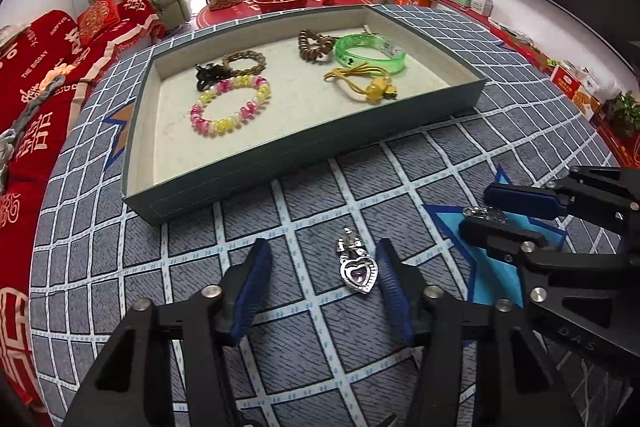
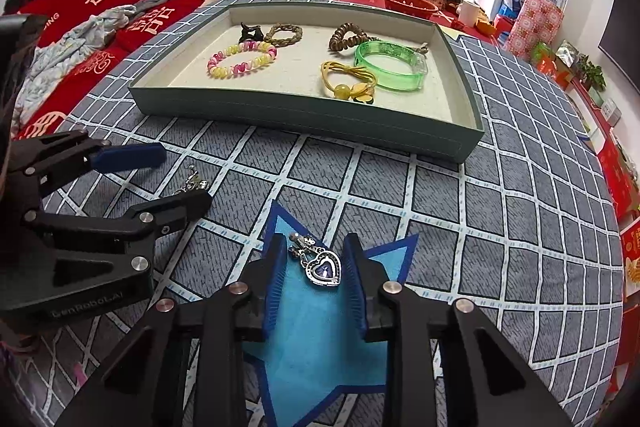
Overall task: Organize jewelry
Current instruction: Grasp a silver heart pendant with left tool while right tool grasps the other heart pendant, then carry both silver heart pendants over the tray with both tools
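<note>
The left hand-held gripper (image 1: 320, 267) is straddling a heart pendant (image 1: 357, 269) at lower centre, partly open, not gripping. The right hand-held gripper (image 2: 314, 263) is flanking another pendant (image 2: 322, 265), pads apart. The tray (image 1: 304, 163) is sitting above.

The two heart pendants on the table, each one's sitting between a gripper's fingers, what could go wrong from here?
1. Both pendants lie flat on the tablecloth, so the pads could slide over them or pinch fabric instead.
2. The purple heart pendant sits close to one finger of the left gripper, not centred; closing may push it aside.
3. The right gripper may catch only the edge of the blue heart pendant, which could drop before reaching the tray.
</note>
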A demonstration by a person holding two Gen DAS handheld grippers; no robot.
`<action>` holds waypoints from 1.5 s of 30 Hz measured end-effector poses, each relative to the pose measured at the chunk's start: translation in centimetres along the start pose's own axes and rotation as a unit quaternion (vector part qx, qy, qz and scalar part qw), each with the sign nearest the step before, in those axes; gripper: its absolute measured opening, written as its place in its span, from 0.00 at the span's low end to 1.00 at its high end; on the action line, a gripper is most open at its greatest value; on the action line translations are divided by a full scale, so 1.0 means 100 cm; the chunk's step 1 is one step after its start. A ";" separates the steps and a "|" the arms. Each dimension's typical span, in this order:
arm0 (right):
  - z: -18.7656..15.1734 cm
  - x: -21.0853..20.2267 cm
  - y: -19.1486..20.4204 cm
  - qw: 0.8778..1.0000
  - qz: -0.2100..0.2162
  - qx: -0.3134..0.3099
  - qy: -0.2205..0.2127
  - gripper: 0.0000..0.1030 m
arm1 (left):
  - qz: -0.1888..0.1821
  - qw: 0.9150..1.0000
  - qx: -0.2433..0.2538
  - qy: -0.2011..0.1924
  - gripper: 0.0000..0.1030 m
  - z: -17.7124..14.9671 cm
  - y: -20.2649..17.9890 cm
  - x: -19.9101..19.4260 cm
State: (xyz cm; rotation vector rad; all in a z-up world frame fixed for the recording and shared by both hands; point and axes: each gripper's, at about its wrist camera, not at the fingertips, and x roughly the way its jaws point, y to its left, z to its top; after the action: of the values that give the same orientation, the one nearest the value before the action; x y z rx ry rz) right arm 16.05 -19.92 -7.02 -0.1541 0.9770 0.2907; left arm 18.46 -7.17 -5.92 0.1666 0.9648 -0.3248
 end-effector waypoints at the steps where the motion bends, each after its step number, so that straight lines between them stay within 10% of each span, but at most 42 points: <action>1: 0.000 0.000 0.001 1.000 0.001 -0.001 0.002 0.28 | -0.003 1.000 0.001 0.000 0.55 0.000 -0.001 0.000; 7: 0.001 0.000 0.002 1.000 -0.001 0.003 0.004 0.25 | -0.010 1.000 0.016 -0.003 0.30 -0.001 -0.009 -0.003; 45: -0.001 -0.039 -0.047 0.986 0.051 0.159 -0.011 0.18 | -0.039 0.997 -0.025 -0.062 0.30 0.009 0.022 -0.054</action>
State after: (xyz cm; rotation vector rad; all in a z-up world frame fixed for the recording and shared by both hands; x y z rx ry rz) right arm 15.40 -25.05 -3.84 0.1905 0.9971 0.2254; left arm 17.03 -4.31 -0.98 0.0624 0.8568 -0.3789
